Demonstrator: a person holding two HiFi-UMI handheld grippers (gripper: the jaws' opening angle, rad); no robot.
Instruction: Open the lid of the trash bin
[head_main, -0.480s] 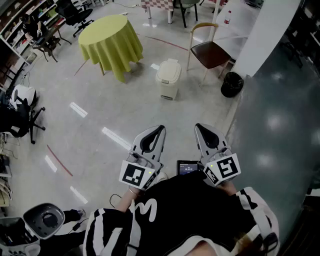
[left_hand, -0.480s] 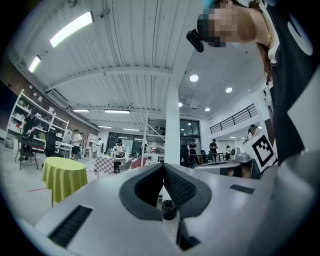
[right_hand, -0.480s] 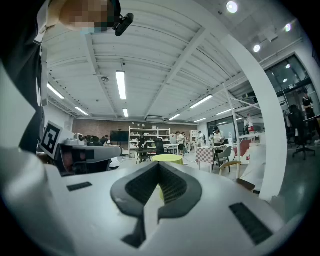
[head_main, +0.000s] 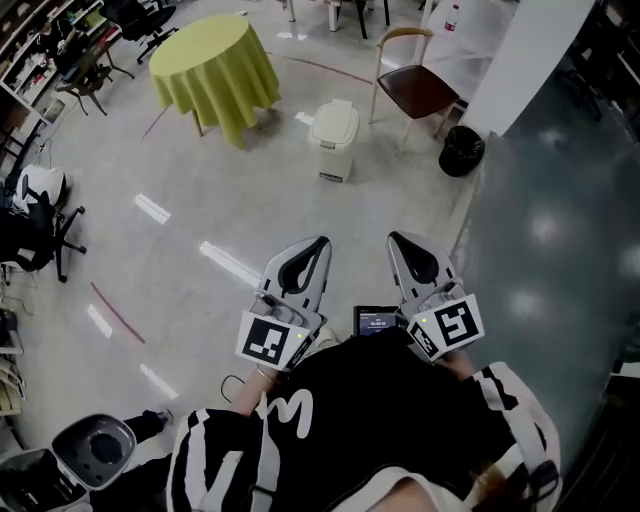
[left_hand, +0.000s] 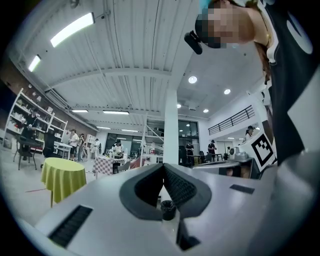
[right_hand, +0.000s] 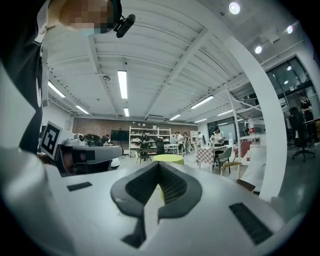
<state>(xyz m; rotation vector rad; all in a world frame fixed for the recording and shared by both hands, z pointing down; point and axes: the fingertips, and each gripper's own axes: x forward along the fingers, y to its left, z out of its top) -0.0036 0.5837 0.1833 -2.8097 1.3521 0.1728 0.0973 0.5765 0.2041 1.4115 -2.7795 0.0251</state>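
Bin not reached, both grippers empty
Cream trash bin (head_main: 334, 140) stands far centre on the floor, lid down, contents hidden. Left gripper (head_main: 321, 242) and right gripper (head_main: 394, 239) are held near, jaws together on nothing, well apart from it. Risk: the freestanding bin likely slides or tips if the lid edge gets pried one-handed. Black bin (head_main: 462, 152) far right, inside not readable

The small screen (head_main: 376, 321) shows print too tiny to read — the office chair (head_main: 30, 238) is cropped at left.
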